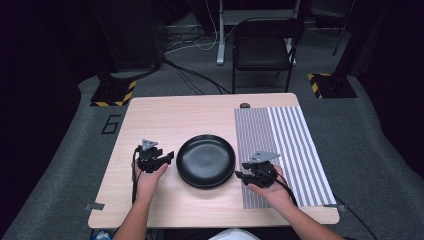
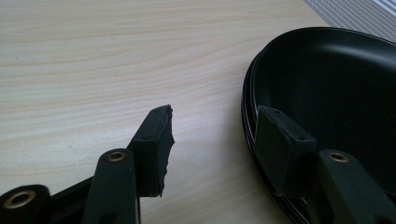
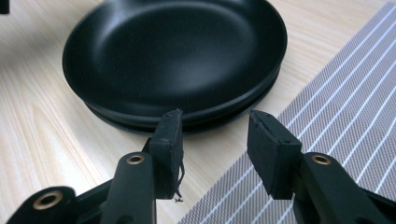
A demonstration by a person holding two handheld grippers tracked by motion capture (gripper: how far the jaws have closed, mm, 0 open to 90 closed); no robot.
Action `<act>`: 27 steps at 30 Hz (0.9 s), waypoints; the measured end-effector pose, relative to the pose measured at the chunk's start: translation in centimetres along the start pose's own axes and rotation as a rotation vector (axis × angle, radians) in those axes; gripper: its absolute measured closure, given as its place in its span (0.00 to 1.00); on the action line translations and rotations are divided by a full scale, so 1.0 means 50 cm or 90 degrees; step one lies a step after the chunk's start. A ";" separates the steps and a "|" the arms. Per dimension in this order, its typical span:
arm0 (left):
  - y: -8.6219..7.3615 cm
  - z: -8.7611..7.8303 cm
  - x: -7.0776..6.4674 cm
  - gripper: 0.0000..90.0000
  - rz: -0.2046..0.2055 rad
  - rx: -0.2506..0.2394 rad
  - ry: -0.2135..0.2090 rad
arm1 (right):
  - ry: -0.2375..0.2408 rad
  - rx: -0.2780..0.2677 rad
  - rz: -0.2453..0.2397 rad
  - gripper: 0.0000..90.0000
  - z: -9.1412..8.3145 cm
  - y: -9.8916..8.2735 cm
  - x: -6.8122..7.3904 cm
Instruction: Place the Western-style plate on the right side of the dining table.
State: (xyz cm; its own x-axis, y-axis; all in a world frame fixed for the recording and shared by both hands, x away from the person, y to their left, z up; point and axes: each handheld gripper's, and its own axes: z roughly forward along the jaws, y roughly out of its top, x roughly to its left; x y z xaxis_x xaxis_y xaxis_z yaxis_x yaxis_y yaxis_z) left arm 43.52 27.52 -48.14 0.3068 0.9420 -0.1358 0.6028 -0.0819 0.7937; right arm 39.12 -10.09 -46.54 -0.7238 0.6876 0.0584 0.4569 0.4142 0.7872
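A stack of black plates sits in the middle of the wooden table. My left gripper is just left of the stack, open. In the left gripper view its jaws straddle the rim of the plates, one pad over bare wood and the other against the rim's edge, and nothing is pinched. My right gripper hovers at the stack's right front, open. In the right gripper view its jaws point at the near rim of the plates with an empty gap.
A grey striped placemat covers the table's right part, beside the plates; it is also seen as the mat. A small dark object lies at the far edge. A black chair stands beyond the table.
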 end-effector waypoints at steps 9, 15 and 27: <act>0.002 -0.010 -0.002 0.61 -0.027 -0.010 -0.040 | 0.009 -0.018 0.003 0.63 0.008 0.030 -0.009; 0.007 -0.017 -0.007 0.63 -0.033 -0.022 -0.068 | -0.002 -0.023 0.019 0.64 0.017 0.041 -0.021; 0.001 -0.009 -0.017 0.63 -0.094 0.004 -0.098 | -0.019 -0.045 0.059 0.67 0.045 0.061 -0.061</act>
State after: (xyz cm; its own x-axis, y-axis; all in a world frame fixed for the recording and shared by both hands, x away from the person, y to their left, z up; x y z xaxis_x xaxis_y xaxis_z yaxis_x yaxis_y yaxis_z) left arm 42.95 26.85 -47.72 0.3237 0.8828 -0.3403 0.6543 0.0510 0.7545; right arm 43.87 -9.58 -45.68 -0.6632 0.7395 0.1155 0.4836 0.3056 0.8202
